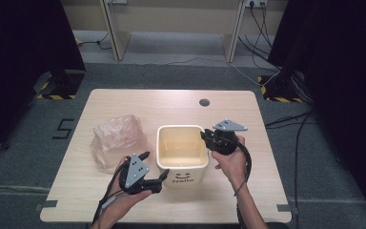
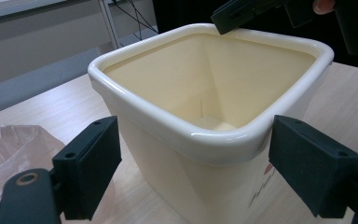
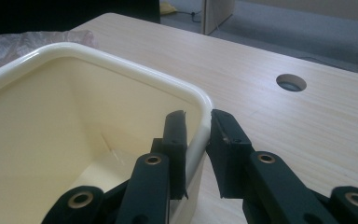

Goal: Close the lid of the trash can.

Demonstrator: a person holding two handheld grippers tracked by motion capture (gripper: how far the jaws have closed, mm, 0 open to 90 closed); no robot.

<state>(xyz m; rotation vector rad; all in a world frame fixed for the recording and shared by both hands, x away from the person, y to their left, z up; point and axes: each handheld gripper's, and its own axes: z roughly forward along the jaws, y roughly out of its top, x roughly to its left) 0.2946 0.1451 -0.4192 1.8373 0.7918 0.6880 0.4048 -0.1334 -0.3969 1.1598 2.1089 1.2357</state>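
Cream square bin [image 1: 182, 151] with rounded rim and smiley "Hello" face, near worktop's [image 1: 124, 100] front edge, right gripper [image 3: 197, 122] pinched narrow over its rim wall, left gripper [image 1: 156, 171] spread wide at its front corner, crumpled clear bag [image 1: 116, 139] toward left edge, pale wood, cable hole [image 1: 204, 102], grey carpet.

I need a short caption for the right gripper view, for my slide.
Right tool straddling the wall of the cream bin, one jaw inside and one outside, on the wooden table.

Glossy cream plastic bin [image 1: 182, 151] — matt pale wood table [image 1: 124, 102], crinkly clear bag [image 1: 116, 139]
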